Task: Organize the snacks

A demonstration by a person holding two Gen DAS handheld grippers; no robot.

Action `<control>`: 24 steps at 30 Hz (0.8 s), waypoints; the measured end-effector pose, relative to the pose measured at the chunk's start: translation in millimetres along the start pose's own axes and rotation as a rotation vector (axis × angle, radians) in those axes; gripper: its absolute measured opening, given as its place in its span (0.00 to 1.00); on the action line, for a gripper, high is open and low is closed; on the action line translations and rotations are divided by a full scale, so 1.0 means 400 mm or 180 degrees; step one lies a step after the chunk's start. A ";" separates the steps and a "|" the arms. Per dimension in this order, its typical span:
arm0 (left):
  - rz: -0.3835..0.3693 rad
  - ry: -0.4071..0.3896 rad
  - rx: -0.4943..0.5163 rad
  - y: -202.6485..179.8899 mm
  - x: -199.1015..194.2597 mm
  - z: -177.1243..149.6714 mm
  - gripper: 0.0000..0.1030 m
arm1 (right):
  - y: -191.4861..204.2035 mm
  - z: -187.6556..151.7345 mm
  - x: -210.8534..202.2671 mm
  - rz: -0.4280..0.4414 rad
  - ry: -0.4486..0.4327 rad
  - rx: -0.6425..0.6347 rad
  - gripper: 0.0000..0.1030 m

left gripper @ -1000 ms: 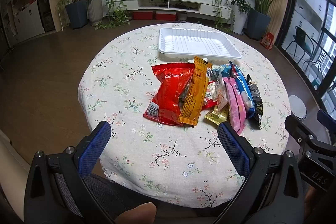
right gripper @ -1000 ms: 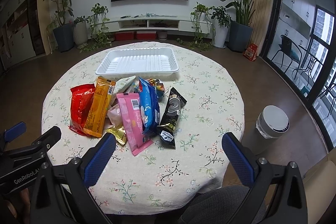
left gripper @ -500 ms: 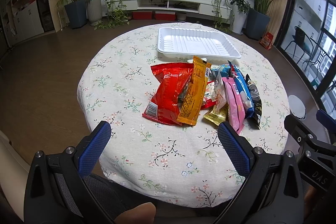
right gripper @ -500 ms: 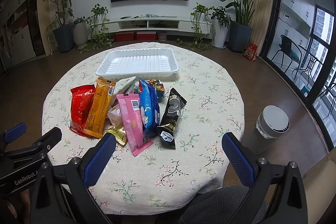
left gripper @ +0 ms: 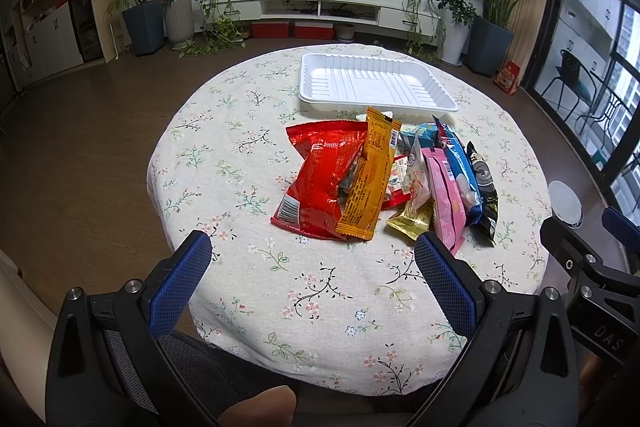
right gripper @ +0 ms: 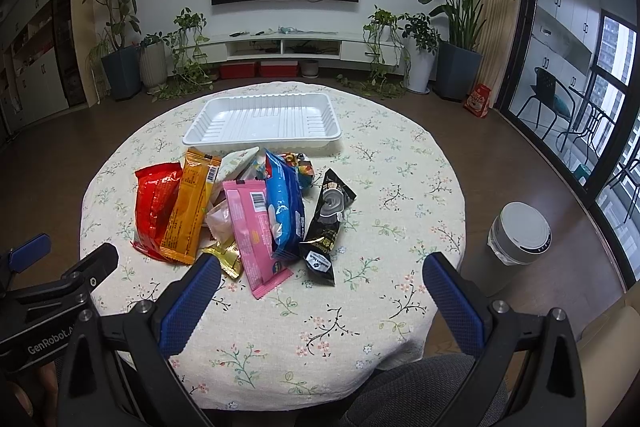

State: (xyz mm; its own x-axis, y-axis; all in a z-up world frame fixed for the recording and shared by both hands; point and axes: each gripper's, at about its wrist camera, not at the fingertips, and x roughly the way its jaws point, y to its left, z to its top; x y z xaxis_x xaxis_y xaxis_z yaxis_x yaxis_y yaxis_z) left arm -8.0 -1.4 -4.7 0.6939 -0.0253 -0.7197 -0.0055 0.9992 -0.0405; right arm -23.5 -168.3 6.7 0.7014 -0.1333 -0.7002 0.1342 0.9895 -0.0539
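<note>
Hovering over the near edge of a round table (right gripper: 400, 167) draped in a floral cloth, the left gripper (left gripper: 312, 267) and right gripper (right gripper: 320, 287) both stand spread wide and carry nothing. The snacks (right gripper: 248, 207) lie in an overlapping heap at the table's centre, with a white tray (right gripper: 262, 119) bare just beyond them at 12 o'clock. In the right wrist view a red bag (right gripper: 154, 203) and an orange packet (right gripper: 190, 207) sit toward 9 o'clock of the heap, a black packet (right gripper: 326, 223) toward 3 o'clock, pink and blue packs between. Sorting appears not yet begun: the step in hand is the approach. The next move likely calls for reaching forward, closing on an outer packet free of the overlap, and carrying it to the tray.
</note>
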 end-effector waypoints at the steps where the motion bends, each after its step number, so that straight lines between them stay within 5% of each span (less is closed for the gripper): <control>1: -0.0001 0.0002 -0.0001 0.000 0.000 0.000 1.00 | 0.000 0.000 0.000 -0.0002 0.0000 -0.0001 1.00; 19: -0.0061 0.0008 -0.0024 0.001 -0.002 -0.004 1.00 | 0.003 -0.001 0.000 0.0032 0.0022 0.0012 1.00; 24: -0.0301 0.0000 -0.0018 0.030 0.013 -0.012 1.00 | -0.044 0.001 0.021 0.0387 0.0130 0.0273 1.00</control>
State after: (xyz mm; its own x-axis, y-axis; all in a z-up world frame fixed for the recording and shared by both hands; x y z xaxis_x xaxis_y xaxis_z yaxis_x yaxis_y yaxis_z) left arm -7.8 10.2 -12.3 0.6915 -0.1195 -0.7125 0.0558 0.9921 -0.1122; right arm -19.7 -186.8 2.3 0.6873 -0.0086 -0.7264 0.1106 0.9895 0.0929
